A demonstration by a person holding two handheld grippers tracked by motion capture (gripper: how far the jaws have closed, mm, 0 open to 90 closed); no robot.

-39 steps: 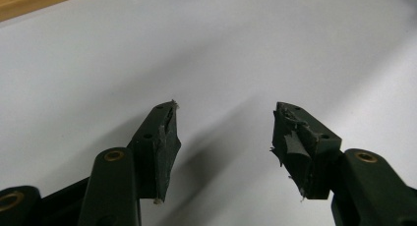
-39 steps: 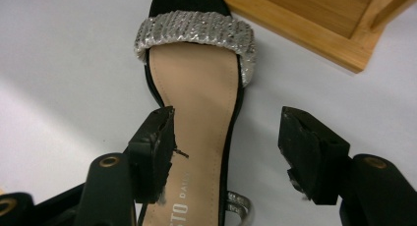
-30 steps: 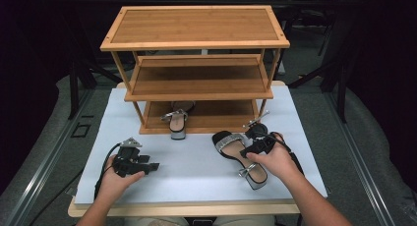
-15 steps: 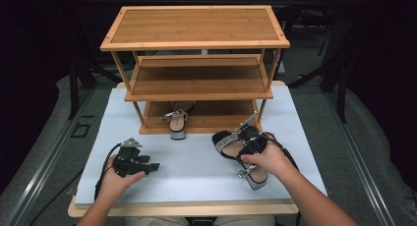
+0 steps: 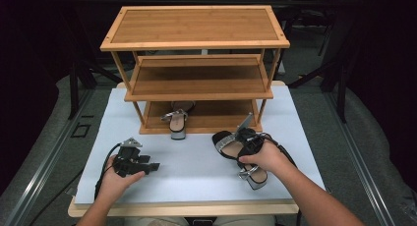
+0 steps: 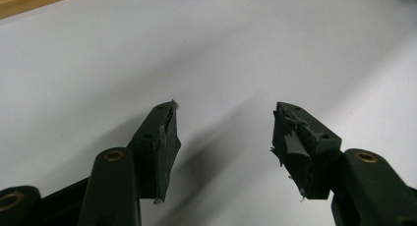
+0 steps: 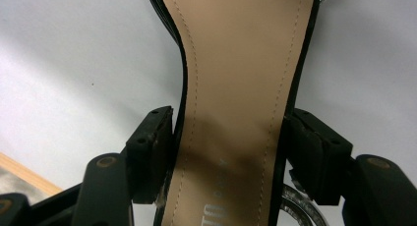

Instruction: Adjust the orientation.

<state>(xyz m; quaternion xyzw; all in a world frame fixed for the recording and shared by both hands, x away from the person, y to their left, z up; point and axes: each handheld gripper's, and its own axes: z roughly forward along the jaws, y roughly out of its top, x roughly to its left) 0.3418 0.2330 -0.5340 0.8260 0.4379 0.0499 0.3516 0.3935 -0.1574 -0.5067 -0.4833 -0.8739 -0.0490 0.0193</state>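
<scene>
Right gripper view: right gripper [image 7: 228, 152] jaws have just been closing, now clamping sandal [image 7: 236, 88] at its waist, near tabletop [image 5: 196, 162] front-right edge. Left gripper [image 6: 223, 137] released, nothing betw. jaws, resting front-left.

A white-topped table [image 5: 196, 162] with a pale wooden edge stands on grey floor [image 5: 366, 137]. A three-tier bamboo shoe rack [image 5: 196, 27] sits on it. Dark surroundings hold black stand legs [image 5: 78, 73].
</scene>
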